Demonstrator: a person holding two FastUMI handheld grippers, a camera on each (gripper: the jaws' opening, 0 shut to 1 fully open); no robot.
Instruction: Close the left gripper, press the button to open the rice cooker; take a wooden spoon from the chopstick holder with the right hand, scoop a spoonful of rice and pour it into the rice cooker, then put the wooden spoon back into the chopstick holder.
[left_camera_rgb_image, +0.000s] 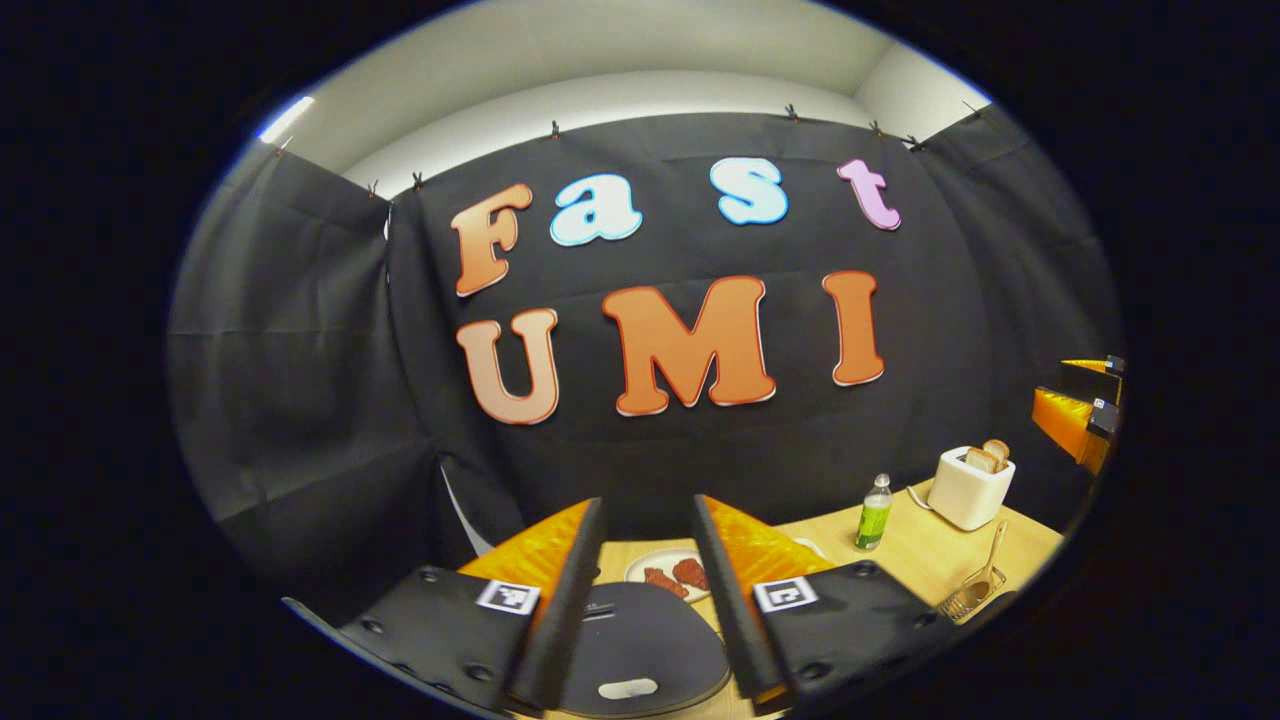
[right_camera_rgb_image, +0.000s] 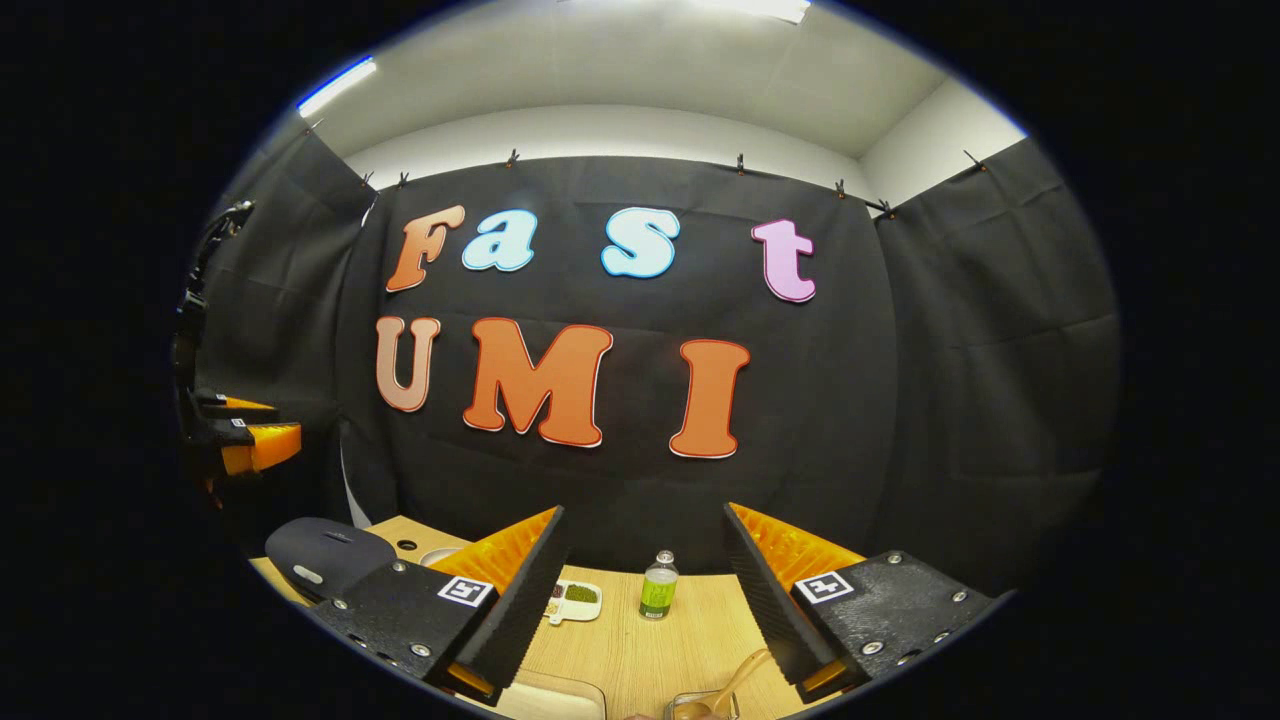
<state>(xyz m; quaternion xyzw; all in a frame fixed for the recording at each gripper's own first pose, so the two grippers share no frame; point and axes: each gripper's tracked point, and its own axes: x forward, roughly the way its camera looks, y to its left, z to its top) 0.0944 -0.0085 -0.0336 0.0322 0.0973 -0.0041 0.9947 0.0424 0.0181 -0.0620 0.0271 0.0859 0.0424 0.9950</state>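
2 grippers, left gripper (left_camera_rgb_image: 648, 560) and right gripper (right_camera_rgb_image: 645, 565), hang wide open and empty; dark domed rice cooker (left_camera_rgb_image: 640, 640) lidded, light wooden spoon (left_camera_rgb_image: 985, 575) in wire chopstick holder (left_camera_rgb_image: 962, 600): nothing done yet.

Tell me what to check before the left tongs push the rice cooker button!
1. Left tongs closed for pressing: not ok, they are open.
2. Rice cooker lid down, waiting to be opened: ok.
3. Button in sight, between the left tongs' fingers in the left gripper view: ok.
4. Right tongs open and empty, ready for the spoon: ok.
5. Wooden spoon sitting in its holder: ok.
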